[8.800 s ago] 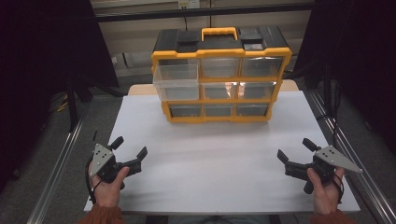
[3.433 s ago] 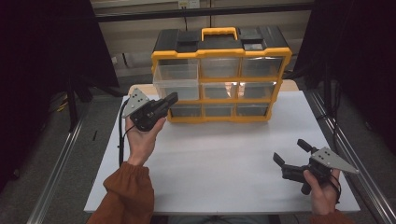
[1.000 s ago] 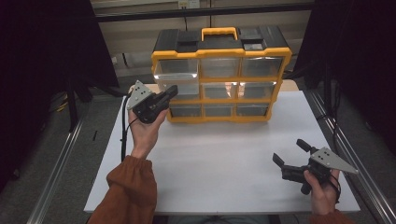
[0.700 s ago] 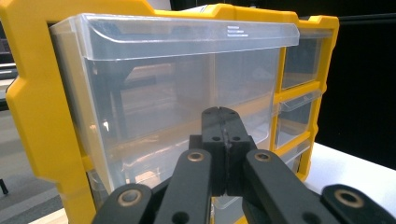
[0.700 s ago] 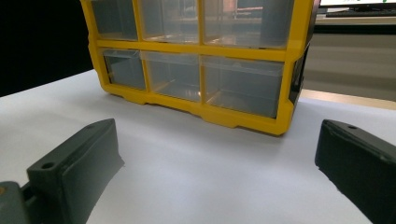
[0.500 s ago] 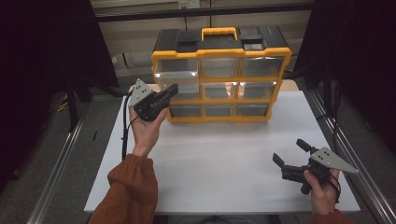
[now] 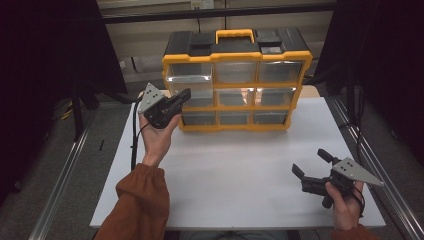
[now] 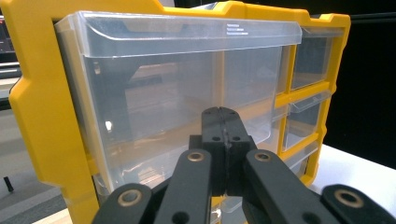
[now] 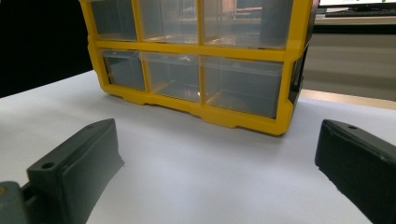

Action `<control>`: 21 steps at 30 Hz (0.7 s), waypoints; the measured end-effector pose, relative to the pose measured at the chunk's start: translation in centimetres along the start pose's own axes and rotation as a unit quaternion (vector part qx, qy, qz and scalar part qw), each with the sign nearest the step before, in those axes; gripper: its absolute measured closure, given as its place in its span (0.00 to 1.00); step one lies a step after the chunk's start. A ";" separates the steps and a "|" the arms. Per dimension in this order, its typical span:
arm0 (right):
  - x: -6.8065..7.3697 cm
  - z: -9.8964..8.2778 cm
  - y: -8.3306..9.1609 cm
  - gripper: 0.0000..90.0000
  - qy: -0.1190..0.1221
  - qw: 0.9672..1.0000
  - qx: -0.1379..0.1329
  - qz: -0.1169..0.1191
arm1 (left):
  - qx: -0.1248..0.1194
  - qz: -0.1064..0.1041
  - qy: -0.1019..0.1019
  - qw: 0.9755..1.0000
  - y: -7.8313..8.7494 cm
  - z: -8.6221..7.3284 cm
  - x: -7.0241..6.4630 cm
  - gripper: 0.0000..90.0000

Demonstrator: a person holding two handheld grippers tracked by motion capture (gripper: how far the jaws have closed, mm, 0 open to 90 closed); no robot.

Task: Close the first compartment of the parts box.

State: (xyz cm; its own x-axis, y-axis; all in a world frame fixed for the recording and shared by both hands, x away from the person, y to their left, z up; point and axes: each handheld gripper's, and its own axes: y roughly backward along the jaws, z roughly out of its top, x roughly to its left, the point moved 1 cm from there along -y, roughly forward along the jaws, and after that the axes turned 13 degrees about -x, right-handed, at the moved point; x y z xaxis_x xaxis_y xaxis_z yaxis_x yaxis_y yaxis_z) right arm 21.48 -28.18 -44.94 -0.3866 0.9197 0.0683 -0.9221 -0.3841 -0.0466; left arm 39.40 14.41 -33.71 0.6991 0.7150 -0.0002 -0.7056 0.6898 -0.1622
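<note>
Nothing has shifted over the last second, but since the earliest frame the left hand-held gripper (image 7: pixel 184 94) has left the near left of the bench (image 7: pixel 240 190) and gone up to the organiser, and its jaws, spread back then, are now pressed together; the right one has barely moved

From the high view, the yellow drawer organiser (image 7: pixel 237 80) stands at the far middle of the bench, black carry handle section on top, three rows of clear drawers facing the person. The left hand-held gripper is held up by a hand in a rust-coloured sleeve (image 7: pixel 140 200), its tips at the left column, about level with the middle row. The right hand-held gripper (image 7: pixel 311 164) rests low at the near right, well apart from the organiser, jaws spread with nothing between them

In the left gripper view, the two black jaws meet tip to tip with nothing pinched, just in front of a large clear drawer (image 8: pixel 177 93) in the yellow frame. Whether the tips touch the drawer front I cannot tell

In the right gripper view, the spread jaws frame bare bench, with the organiser's bottom row of drawers (image 9: pixel 196 79) farther off

My reading is that the approach is done and the closed tips are set to push or hook this left drawer, with the right hand waiting
</note>
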 end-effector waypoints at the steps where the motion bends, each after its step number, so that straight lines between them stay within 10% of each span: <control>1: 0.0 0.0 0.0 0.00 0.000 1.000 0.001 0.000 | 0.000 0.001 0.000 1.000 0.0 0.0 0.0 1.00; 21: 0.0 0.0 0.1 0.00 0.000 1.000 0.001 0.000 | 0.001 0.005 0.003 1.000 -0.5 -0.1 0.4 1.00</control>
State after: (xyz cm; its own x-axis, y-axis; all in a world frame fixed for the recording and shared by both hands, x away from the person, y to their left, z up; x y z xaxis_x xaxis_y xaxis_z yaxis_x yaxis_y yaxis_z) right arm 21.42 -28.21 -44.93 -0.3872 0.9194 0.0689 -0.9219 -0.3849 -0.0439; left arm 40.05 14.40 -33.73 0.6925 0.7214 -0.0080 -0.7129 0.6825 -0.1609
